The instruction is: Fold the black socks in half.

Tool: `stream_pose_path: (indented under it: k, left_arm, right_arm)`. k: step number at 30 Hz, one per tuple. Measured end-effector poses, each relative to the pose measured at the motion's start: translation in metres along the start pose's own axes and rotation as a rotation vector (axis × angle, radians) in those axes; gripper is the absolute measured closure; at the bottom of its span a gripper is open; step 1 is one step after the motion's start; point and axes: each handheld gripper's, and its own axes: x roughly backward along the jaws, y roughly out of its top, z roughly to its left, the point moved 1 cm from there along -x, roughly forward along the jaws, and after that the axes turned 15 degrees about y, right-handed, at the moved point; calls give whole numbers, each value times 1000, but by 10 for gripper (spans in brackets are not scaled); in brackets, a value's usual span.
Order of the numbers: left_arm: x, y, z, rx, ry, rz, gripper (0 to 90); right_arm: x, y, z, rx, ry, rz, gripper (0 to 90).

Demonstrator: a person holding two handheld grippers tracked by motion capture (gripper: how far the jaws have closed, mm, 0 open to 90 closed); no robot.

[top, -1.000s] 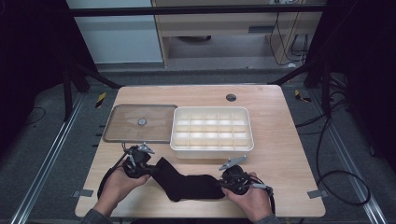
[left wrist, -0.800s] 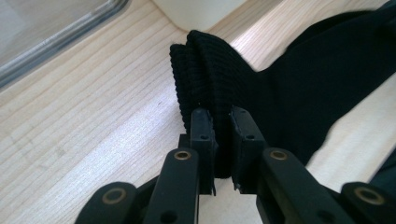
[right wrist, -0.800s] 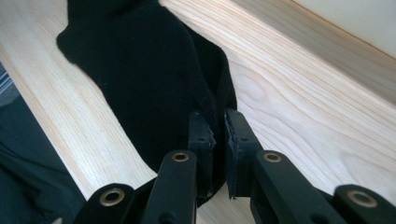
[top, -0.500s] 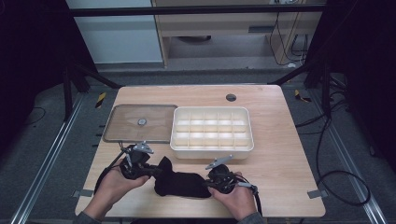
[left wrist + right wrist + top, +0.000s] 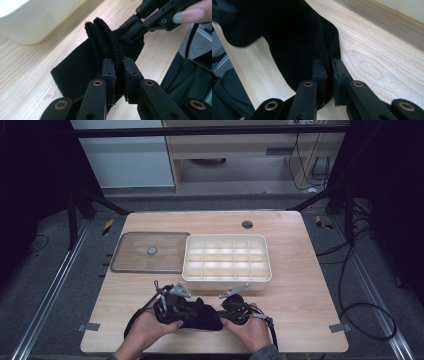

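A black ribbed sock (image 5: 200, 316) lies bunched on the wooden table (image 5: 310, 285) near its front edge, held between my two grippers. My left gripper (image 5: 170, 304) is shut on the sock's doubled cuff (image 5: 105, 42), which sticks up between its pads. My right gripper (image 5: 233, 306) is shut on a fold at the sock's (image 5: 294, 42) other end, low over the wood. In the left gripper view the right gripper (image 5: 140, 27) bites the fabric just beyond my own jaws, so the two grippers are close together.
A white tray (image 5: 225, 283) with several compartments stands just behind the grippers. To its left lies a clear lid (image 5: 131, 255) with a small knob. A round hole (image 5: 247, 224) sits near the table's far edge. Bare wood stretches to the right.
The two hands have come together: the right gripper moved left first, then the left gripper moved right. The sock between them has gone from stretched out to bunched up.
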Motion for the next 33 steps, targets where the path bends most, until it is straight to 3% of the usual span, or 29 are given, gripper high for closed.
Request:
stream_pose_path:
  k: [2, 5, 8, 11, 13, 15, 19, 24, 28, 33]
  left_arm:
    - [-5, 0, -2, -6, 7, 9, 809]
    - [-11, -2, -3, -8, 10, 18, 808]
    - [-15, -4, -5, -12, 12, 19, 807]
    - [-18, -3, -9, -25, 10, 20, 806]
    - [-20, -1, -14, -35, 4, 17, 806]
    - [-21, 0, -20, -49, -4, 14, 806]
    - [-27, 3, -24, -55, 7, 18, 805]
    - [-33, 6, -18, 1, 19, -6, 802]
    - [-28, 9, -15, -2, 39, -25, 801]
    - [-40, 8, -17, -19, 45, 15, 794]
  right_arm:
    - [0, -1, -1, 2, -2, -3, 769]
    - [3, -1, 1, -3, -15, 7, 604]
    - [11, -2, 3, -7, -20, -9, 518]
    - [14, -4, 5, -5, -22, 2, 621]
    - [12, -5, 3, -6, -20, -8, 745]
    - [10, -5, 2, -9, -15, -16, 798]
    - [9, -7, 0, -22, -4, -23, 807]
    - [10, -8, -2, -16, -5, -29, 806]
    - [11, -7, -2, -14, -7, -27, 814]
    - [12, -5, -1, -14, -14, -27, 765]
